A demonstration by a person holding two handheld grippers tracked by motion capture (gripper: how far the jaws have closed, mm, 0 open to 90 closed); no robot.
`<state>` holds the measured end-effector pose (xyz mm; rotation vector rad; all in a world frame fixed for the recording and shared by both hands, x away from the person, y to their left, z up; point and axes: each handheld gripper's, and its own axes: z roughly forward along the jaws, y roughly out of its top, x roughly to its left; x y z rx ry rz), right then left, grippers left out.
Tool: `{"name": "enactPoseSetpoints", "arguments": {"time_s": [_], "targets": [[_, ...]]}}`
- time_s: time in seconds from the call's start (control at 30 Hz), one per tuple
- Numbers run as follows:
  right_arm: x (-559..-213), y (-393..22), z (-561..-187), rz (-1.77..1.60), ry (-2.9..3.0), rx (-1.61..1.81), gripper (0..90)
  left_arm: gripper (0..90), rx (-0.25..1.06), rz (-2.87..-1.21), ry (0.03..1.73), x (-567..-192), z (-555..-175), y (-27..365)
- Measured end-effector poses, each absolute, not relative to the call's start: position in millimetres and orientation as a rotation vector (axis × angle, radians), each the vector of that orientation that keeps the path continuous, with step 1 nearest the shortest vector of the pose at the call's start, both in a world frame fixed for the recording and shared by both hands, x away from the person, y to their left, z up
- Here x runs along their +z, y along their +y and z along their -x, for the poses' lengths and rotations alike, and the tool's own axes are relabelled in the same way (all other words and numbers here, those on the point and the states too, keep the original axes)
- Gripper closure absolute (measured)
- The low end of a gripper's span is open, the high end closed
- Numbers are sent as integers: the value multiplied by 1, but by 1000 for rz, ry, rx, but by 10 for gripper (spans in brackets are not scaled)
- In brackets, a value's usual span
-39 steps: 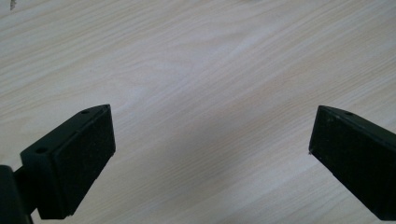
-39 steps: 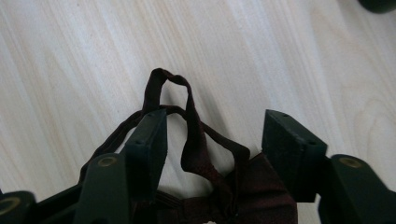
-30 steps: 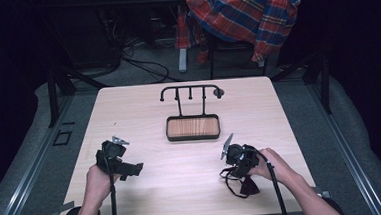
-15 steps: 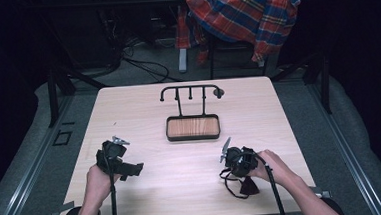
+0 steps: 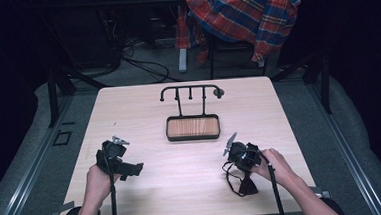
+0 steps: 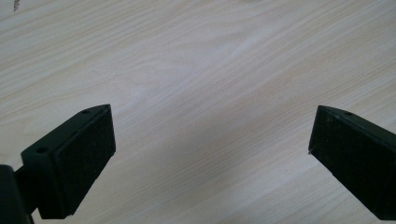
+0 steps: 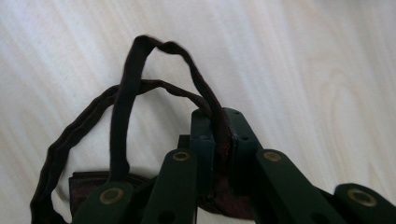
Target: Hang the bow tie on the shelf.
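High view overhead, facing forward; gripper views close, sharing table (image 5: 144, 115).

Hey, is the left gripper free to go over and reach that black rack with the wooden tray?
Probably yes. The left gripper is open and empty over bare table, and nothing lies between it and the rack.

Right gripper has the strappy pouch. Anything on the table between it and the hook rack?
Nothing visible does. Bare table lies between the right gripper, shut on the dark strap, and the hook rack; its wooden tray sits in front.
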<state>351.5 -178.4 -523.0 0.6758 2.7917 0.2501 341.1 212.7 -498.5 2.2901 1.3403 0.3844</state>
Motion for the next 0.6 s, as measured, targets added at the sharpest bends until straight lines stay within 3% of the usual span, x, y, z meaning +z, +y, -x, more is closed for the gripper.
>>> {"name": "enactPoseSetpoints", "arguments": {"time_s": [0.6], "targets": [[-485,-195,-342,-816,2572,500,855,7,385,-2291,1344,-498,-341,213]]}}
